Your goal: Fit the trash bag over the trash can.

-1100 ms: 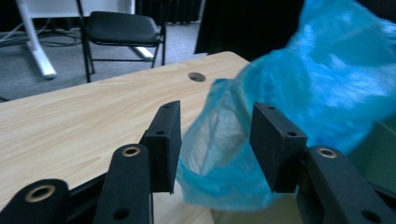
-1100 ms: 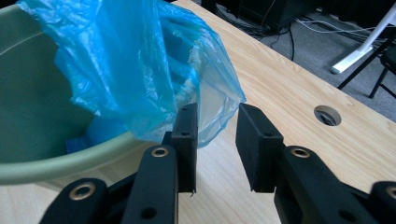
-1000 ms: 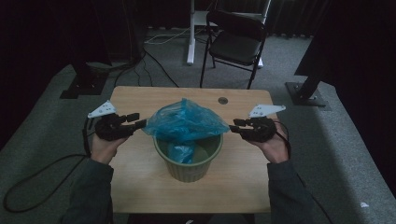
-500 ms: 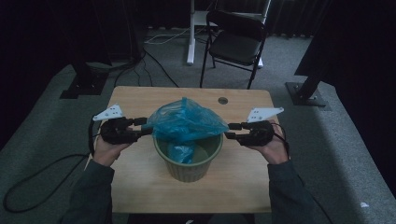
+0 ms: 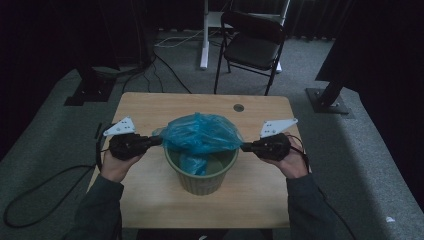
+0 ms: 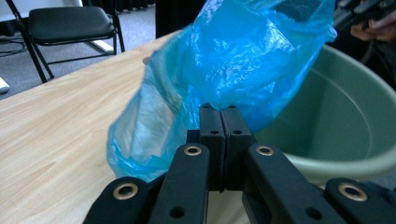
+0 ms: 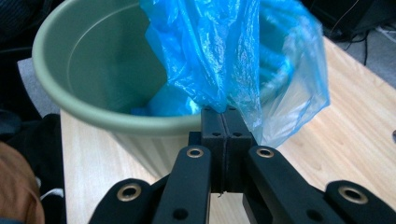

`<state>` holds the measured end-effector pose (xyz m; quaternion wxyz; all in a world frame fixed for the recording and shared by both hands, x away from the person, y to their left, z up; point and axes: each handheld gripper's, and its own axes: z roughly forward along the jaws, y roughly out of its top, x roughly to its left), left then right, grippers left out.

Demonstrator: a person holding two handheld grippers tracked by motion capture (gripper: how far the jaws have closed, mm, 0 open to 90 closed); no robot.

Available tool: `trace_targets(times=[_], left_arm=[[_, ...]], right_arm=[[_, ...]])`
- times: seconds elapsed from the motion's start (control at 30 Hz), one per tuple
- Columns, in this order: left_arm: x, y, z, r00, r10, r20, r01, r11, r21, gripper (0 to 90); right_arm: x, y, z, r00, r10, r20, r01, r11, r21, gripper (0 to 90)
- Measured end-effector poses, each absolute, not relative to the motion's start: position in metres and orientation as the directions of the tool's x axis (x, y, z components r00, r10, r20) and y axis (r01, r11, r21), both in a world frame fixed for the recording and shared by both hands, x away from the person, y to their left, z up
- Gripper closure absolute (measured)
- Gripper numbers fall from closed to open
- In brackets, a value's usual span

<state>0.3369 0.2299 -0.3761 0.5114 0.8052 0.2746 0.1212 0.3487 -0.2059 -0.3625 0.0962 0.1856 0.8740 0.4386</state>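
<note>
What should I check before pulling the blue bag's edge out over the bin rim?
1. Left gripper shut on the blue bag: ok, its jaws have just closed on the film.
2. Right gripper shut on the bag: ok, jaws just closed too.
3. Bag bottom inside the green bin: ok.
4. Bag mouth over the rim: not ok, bunched above it.
5. Bin upright on the table: ok.
6. Depth of film in each grip: cannot tell.
</note>
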Motion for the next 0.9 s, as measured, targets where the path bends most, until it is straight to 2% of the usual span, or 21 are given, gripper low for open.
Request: trace_targets(times=[0.33,0.67,0.9], left_arm=[[0.316,0.225,-0.386,0.843,0.534,-0.065,0.306,-0.376,0.875,89.2],[0.326,0.223,-0.388,0.810,0.582,-0.067,0.321,-0.345,0.882,89.3],[0.318,0.220,-0.388,0.823,0.565,-0.058,0.307,-0.358,0.882,89.3]], right_arm=[[0.338,-0.204,-0.370,-0.948,0.316,0.034,0.223,0.584,0.781,90.0],[0.343,-0.202,-0.373,-0.940,0.340,0.039,0.236,0.561,0.793,89.9],[0.340,-0.203,-0.377,-0.943,0.329,0.049,0.238,0.565,0.790,89.9]])
